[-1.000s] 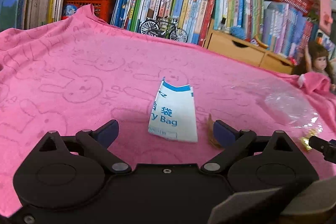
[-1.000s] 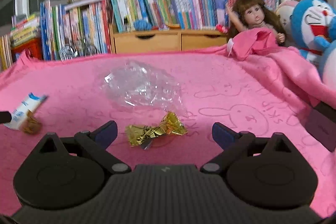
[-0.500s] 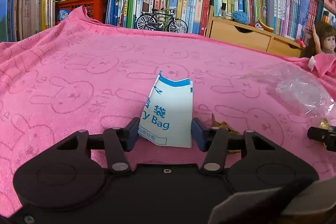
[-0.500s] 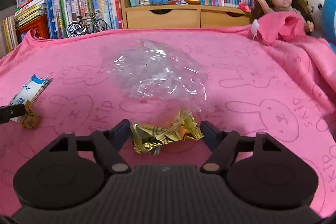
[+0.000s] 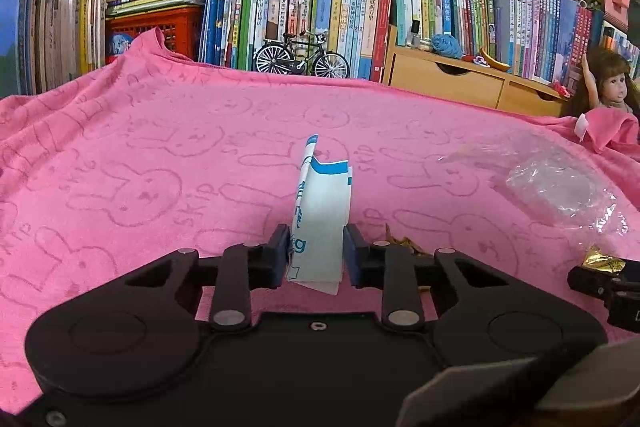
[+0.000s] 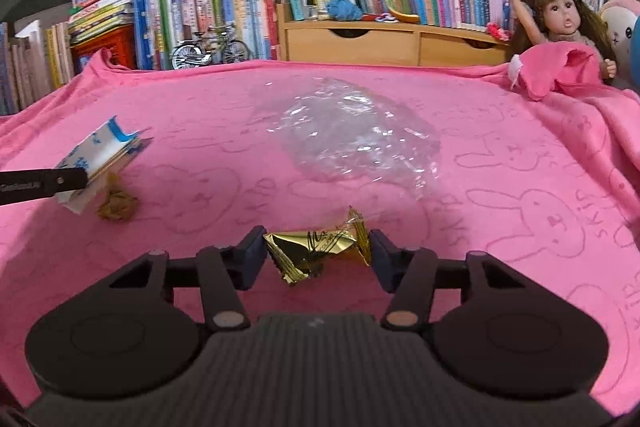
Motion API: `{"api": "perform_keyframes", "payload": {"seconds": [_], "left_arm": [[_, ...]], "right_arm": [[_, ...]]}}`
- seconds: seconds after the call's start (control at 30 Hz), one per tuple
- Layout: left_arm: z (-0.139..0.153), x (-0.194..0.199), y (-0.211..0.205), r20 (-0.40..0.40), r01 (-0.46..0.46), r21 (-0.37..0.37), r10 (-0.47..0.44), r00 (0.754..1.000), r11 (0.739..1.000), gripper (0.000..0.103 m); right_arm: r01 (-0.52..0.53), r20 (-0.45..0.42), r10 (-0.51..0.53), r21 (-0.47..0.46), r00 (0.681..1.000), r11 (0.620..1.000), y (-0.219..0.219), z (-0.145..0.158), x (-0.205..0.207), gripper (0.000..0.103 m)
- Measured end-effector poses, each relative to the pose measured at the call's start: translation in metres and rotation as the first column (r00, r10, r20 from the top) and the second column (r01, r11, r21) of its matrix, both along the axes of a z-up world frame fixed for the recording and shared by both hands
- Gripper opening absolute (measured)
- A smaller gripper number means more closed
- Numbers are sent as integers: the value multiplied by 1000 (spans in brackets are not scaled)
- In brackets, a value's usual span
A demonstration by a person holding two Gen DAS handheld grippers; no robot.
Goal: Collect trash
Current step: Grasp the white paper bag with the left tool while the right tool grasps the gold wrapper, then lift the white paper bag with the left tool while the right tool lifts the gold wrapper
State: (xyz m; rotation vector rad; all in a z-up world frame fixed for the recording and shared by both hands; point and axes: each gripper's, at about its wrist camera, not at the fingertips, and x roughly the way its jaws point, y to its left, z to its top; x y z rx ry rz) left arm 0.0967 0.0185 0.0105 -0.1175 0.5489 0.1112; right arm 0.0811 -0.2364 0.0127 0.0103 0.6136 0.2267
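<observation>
Paper, thin and light: the white-and-blue folded paper packet point(image 5: 320, 211) is buckling as the left hand-held gripper point(image 5: 316, 255) is closing on its lower end, above the pink rabbit-print towel point(image 5: 160, 163). Crinkly gold foil wrapper point(image 6: 318, 253) (springy, slippery) is sitting between the right hand-held gripper's point(image 6: 318, 259) closing jaws, taken across its middle.

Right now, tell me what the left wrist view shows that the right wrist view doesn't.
Left only: left gripper closing on the folded paper bag, printed face visible.
Right only: right gripper closing on the gold wrapper; a white plush toy.
Both: clear plastic, pink cloth, brown scrap, doll, model bike.
</observation>
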Motion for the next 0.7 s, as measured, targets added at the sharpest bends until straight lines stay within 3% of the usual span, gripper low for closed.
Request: {"api": "perform_keyframes", "payload": {"seconds": [0.7], "left_arm": [[30, -71, -5, 72, 71, 15, -72, 995, 997, 25]], "right_arm": [[-121, 59, 116, 77, 991, 990, 29, 20, -50, 58]]}}
